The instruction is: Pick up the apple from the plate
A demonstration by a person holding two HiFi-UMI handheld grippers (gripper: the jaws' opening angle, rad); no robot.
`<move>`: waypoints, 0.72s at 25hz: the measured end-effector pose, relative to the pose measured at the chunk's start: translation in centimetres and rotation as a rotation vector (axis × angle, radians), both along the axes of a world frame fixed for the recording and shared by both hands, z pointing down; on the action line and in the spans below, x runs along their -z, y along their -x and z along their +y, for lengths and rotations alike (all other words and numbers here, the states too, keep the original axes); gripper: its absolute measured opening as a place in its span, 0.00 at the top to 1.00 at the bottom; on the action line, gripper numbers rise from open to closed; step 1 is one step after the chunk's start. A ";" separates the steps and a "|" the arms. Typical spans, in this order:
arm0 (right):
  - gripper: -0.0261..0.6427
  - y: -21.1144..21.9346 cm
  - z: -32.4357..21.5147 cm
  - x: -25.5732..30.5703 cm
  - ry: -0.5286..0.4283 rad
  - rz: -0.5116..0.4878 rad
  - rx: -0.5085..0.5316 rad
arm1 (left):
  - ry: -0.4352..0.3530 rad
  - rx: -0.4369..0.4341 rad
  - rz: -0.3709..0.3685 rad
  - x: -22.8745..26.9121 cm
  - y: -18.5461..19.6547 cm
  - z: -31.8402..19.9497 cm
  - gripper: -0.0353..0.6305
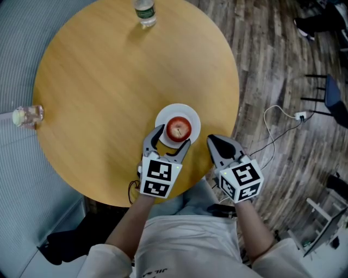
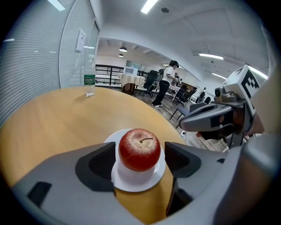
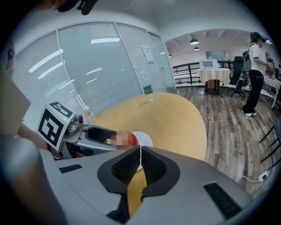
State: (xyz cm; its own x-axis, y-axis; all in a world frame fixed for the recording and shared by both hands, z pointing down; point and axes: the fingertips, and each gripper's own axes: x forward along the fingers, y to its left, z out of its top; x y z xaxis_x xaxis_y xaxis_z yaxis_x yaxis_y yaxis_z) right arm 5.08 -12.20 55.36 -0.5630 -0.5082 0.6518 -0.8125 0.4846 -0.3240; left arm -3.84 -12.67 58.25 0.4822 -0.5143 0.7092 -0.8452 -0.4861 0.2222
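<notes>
A red apple [image 1: 178, 128] [image 2: 139, 149] sits upright on a small white plate [image 1: 193, 117] [image 2: 131, 184] near the front edge of the round wooden table [image 1: 109, 81]. My left gripper [image 1: 173, 137] [image 2: 139, 160] is open, one jaw on each side of the apple, and a thin gap shows between each pad and the fruit. My right gripper [image 1: 213, 139] [image 3: 139, 151] hovers just right of the plate with its jaws shut on nothing. In the right gripper view the apple [image 3: 129, 139] is partly hidden behind the left gripper.
A water bottle [image 1: 145, 12] [image 2: 89, 81] stands at the table's far edge and a small glass [image 1: 27, 115] at its left edge. A cable with a plug [image 1: 299, 115] lies on the wood floor to the right, near a chair [image 1: 329, 98]. A person [image 2: 167, 83] stands far off.
</notes>
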 end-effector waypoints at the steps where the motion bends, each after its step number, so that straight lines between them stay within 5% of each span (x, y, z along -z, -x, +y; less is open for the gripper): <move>1: 0.91 0.0 0.0 -0.1 0.003 0.000 0.000 | 0.002 -0.002 -0.002 -0.2 0.0 -0.1 0.42; 18: 0.91 -0.6 -0.2 -1.0 0.029 -0.007 -0.003 | 0.042 0.011 0.000 -2.1 -0.8 -0.6 0.40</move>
State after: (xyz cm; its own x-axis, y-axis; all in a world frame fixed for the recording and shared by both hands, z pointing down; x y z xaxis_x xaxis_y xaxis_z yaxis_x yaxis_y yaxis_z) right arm 5.69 -12.36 56.34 -0.5661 -0.4906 0.6624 -0.8115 0.4729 -0.3433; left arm -3.03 -13.27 60.33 0.4767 -0.4892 0.7303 -0.8504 -0.4672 0.2422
